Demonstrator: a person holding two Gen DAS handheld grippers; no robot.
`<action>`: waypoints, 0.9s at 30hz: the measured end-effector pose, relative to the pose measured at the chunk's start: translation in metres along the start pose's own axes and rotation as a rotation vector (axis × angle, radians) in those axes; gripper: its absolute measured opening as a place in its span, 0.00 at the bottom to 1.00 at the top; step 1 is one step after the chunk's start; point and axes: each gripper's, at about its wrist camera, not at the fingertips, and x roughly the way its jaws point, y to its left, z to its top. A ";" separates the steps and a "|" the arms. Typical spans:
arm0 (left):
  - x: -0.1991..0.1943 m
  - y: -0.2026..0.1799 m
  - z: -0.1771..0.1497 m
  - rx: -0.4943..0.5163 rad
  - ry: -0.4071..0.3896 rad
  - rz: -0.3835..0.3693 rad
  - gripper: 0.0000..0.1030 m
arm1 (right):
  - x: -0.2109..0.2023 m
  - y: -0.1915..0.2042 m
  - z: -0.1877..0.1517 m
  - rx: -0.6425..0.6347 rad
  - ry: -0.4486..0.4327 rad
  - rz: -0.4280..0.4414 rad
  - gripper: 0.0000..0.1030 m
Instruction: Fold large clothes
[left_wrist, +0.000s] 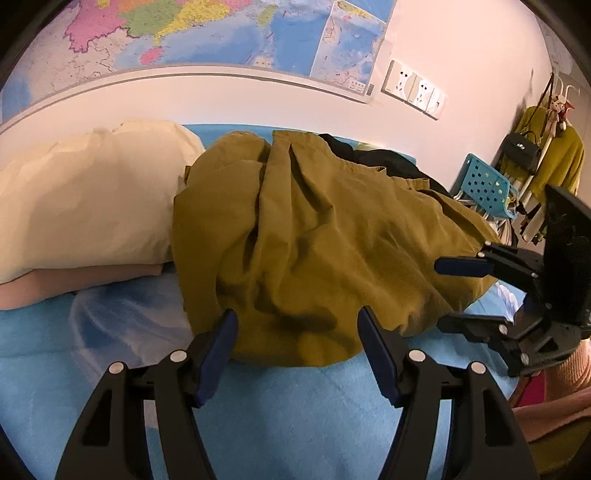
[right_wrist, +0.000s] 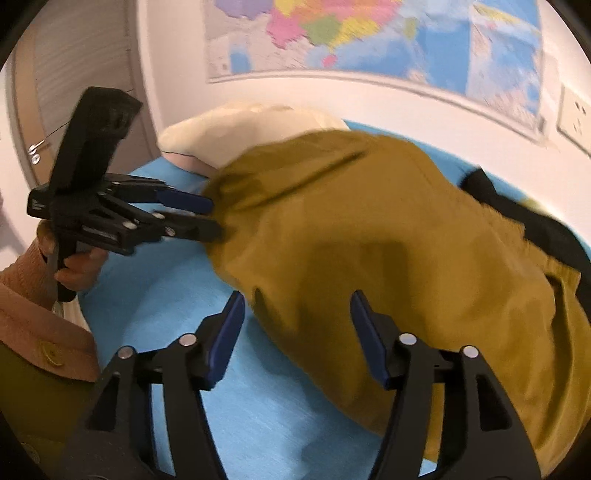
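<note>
A large mustard-olive garment (left_wrist: 317, 240) lies crumpled in a heap on the blue bed sheet (left_wrist: 277, 406); it also fills the right wrist view (right_wrist: 388, 266). My left gripper (left_wrist: 297, 325) is open, its fingertips at the heap's near edge, with the cloth between but not pinched. It shows in the right wrist view (right_wrist: 212, 218) at the heap's left edge. My right gripper (right_wrist: 297, 310) is open over the garment's near edge. In the left wrist view it (left_wrist: 439, 295) sits at the heap's right side, jaws apart.
A cream pillow (left_wrist: 85, 199) lies left of the heap on a folded pink cloth (left_wrist: 81, 280). A black garment (left_wrist: 388, 158) lies behind the heap. A teal perforated basket (left_wrist: 484, 184) and a coat rack (left_wrist: 546, 155) stand at right. The wall with a map (left_wrist: 221, 33) is behind.
</note>
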 end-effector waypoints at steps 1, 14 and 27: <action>0.000 -0.001 0.000 -0.001 0.004 0.008 0.63 | 0.002 0.005 0.002 -0.030 0.001 -0.005 0.62; -0.008 -0.011 -0.008 -0.004 0.015 0.051 0.70 | 0.043 0.032 -0.006 -0.209 0.075 -0.167 0.65; -0.011 0.000 -0.026 -0.114 0.063 -0.071 0.71 | 0.041 0.008 0.009 -0.110 0.049 -0.100 0.20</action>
